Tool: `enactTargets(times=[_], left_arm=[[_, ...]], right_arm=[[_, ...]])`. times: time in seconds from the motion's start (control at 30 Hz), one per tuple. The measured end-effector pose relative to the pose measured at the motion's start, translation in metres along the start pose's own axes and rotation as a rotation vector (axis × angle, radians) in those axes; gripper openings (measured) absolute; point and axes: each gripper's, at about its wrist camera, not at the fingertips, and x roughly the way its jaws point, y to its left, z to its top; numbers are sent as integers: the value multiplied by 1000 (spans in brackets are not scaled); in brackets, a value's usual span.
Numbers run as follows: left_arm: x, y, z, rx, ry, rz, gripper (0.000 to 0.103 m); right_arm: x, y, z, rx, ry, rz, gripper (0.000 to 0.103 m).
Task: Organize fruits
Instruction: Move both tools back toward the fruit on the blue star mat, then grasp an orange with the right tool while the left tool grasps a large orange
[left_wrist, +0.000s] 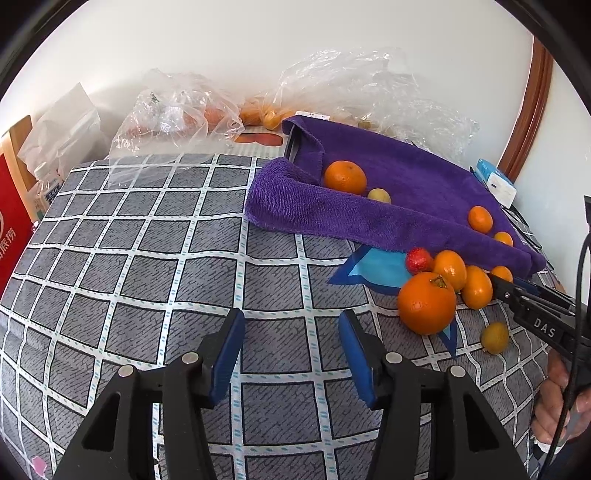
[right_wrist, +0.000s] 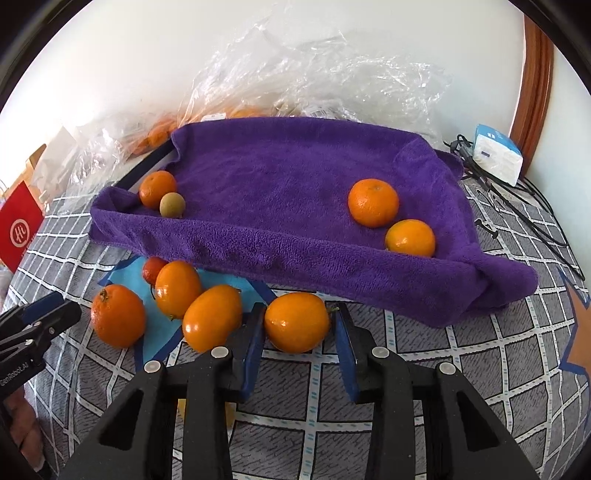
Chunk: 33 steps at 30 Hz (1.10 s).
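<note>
A tray lined with a purple towel (right_wrist: 295, 177) holds two oranges (right_wrist: 373, 202) at its right, plus an orange (right_wrist: 157, 189) and a small green-brown fruit (right_wrist: 172, 205) at its left. In front of it, a blue paper (right_wrist: 159, 343) carries several orange fruits (right_wrist: 211, 317) and a red strawberry (right_wrist: 152, 268). My right gripper (right_wrist: 298, 325) has its blue pads either side of an oval orange fruit (right_wrist: 296, 321), with small gaps showing. My left gripper (left_wrist: 291, 325) is open and empty over the checked cloth, left of a big orange (left_wrist: 426, 302).
Clear plastic bags (left_wrist: 177, 110) with more fruit lie at the back against the wall. A red box (left_wrist: 13, 229) stands at the left. A white-blue pack (right_wrist: 496, 153) and black cables (right_wrist: 517, 206) lie at the right. A small yellow fruit (left_wrist: 495, 336) lies alone.
</note>
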Motion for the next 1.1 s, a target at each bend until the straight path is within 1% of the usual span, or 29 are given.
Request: enactTargets(times=[0.13,0.27,0.4,0.5,0.63,0.73,0.8,0.93,1.0,1.1], left_arm=[[0,0,0,-2,-1,0,51],[0,2,0,-6,0,-28,58],[1,2,0,-15,1,-30,59],[2,-1,0,-1,8,-29,66],[2,-5,0,22,14,-18,71],[1,-5,-1,16,9,-23,71],[-5,-4,-3,-4,-17,-21,71],[-17,1,-8,-30,-57,-53,71],[-19,-2,-11,-40,-49,-46,71],[-15,-14,-13,-13,-13,-67,71]], right_arm=[[-10,-10,-5,31,-6,-1,36],[-20,-27,-16,70,2,7,36],[-27,-38,-28,77,8,-3,36],[-24,-42,-36,76,33,0,36],[-29,-40,-43,60,6,-12,37],[-31,-39,-45,55,-7,-23,37],[-32,-38,-45,46,-10,-28,36],[-33,-39,-47,38,-15,-26,36],[-34,-38,-47,38,-14,-36,36],[-35,-39,-47,41,-29,-36,36]])
